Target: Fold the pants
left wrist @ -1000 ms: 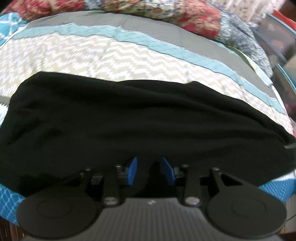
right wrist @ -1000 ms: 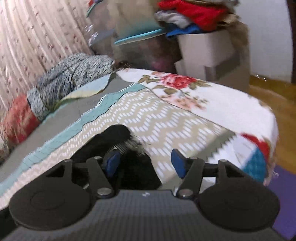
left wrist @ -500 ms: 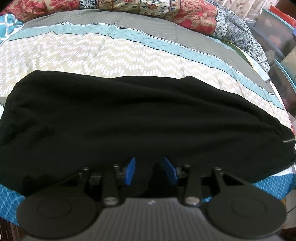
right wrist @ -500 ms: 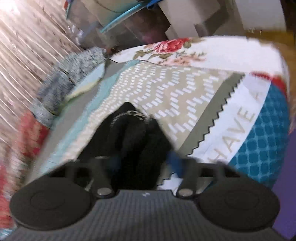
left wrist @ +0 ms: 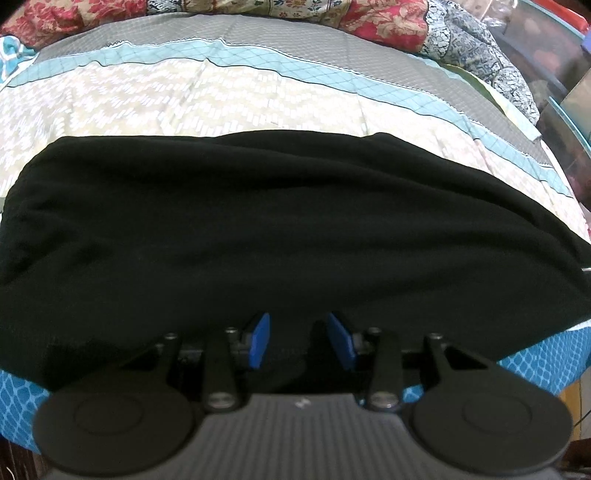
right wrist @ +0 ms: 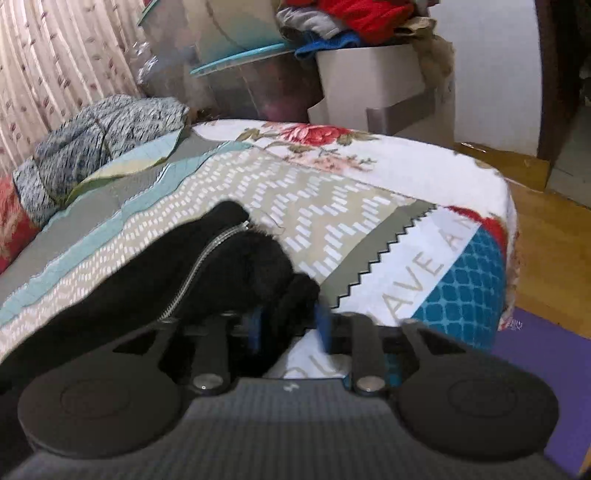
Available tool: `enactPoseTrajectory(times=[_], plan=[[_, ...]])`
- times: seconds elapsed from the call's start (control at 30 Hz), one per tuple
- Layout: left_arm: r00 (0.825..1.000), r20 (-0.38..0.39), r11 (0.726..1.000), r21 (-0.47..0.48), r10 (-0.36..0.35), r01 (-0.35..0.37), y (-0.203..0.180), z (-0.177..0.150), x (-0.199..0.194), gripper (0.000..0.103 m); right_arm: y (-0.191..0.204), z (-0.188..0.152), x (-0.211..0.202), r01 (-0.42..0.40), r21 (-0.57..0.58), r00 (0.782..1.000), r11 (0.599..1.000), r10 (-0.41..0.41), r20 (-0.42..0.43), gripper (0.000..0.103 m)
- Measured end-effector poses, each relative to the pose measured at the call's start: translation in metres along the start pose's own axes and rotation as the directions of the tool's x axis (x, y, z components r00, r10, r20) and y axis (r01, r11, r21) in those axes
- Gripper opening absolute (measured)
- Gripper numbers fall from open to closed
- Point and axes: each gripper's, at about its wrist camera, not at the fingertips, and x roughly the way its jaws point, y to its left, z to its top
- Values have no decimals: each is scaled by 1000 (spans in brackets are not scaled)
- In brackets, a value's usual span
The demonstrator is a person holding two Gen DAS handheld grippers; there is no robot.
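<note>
Black pants [left wrist: 280, 221] lie spread sideways across the patterned bedspread [left wrist: 184, 99]. My left gripper [left wrist: 300, 341] sits at their near edge, its blue pads narrowly set with dark cloth bunched between them. In the right wrist view, the pants' end [right wrist: 207, 273] shows a silver zip [right wrist: 199, 266] and lies near the bed's corner. My right gripper [right wrist: 289, 326] is at that end and its jaws are opening. A lump of the black cloth sits between its pads, which no longer squeeze it.
Floral pillows [left wrist: 369, 14] line the bed's far side. A blue-grey blanket [right wrist: 99, 133] lies by the curtain [right wrist: 55, 55]. Boxes piled with clothes [right wrist: 369, 85] stand beyond the bed. The bed's corner drops to a purple mat [right wrist: 535, 350] on the wooden floor.
The right gripper dipped onto the pants' end, narrowed around it, and has since widened again. The left gripper and the spread pants have stayed put.
</note>
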Motion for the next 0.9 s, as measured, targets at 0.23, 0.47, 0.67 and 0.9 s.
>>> enactPoseTrajectory(times=[0.23,0.47,0.67,0.9], plan=[[1000,15,1000,-20,-1,1,2,-1,-3,37,1,8,-48,-78,45,995,996,75,60,59],[1000,18,999,-43,21,-20,0,-2,-2,38,72,-31,-79,-316,-69,944,946,306,-123,59],[998,22,998,-21,57,-56,-8,-5,-1,47,136,-89,-94,-491,-118,834,863,427,-348,58],[995,42,996,34,86,-88,-19,-10,1,56,174,-130,-104,-558,-143,761,817,436,-480,58]])
